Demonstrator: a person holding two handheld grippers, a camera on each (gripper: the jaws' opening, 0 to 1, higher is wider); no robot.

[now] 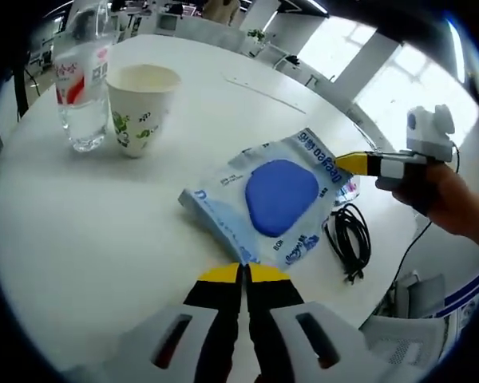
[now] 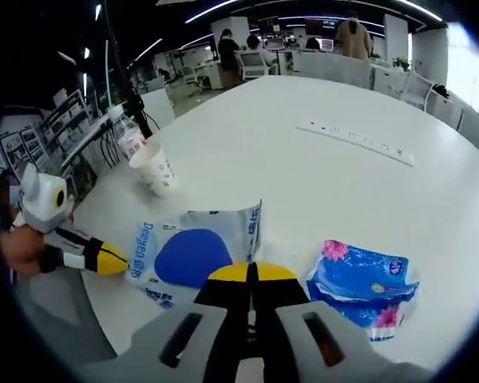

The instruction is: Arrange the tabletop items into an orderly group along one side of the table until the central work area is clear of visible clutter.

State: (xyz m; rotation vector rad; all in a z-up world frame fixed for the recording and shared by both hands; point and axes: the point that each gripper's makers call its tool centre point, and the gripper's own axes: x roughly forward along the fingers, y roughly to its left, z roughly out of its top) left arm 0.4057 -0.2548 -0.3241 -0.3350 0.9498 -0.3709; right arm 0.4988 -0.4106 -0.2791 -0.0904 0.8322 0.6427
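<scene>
On the bench point(image 1: 80, 239): one water bottle point(image 1: 81, 76), one paper cup point(image 1: 140, 108), two tissue packs point(image 1: 267, 199) point(image 2: 363, 287), one coiled black cable point(image 1: 350, 239), one white power strip point(image 2: 355, 141).

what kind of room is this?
Likely an open-plan office: a large white table with a power strip, desks with monitors behind, and people standing there.

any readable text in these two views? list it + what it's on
"Deeyeo": on the wipes pack, along its edge by the other tongs; also legible in the right gripper view.
Water bottle: red label, print too blurred to read.
Paper cup: green marks, no legible words.
Blue floral packet: print too small to read.
Other small print on the wipes pack: unreadable.
</scene>
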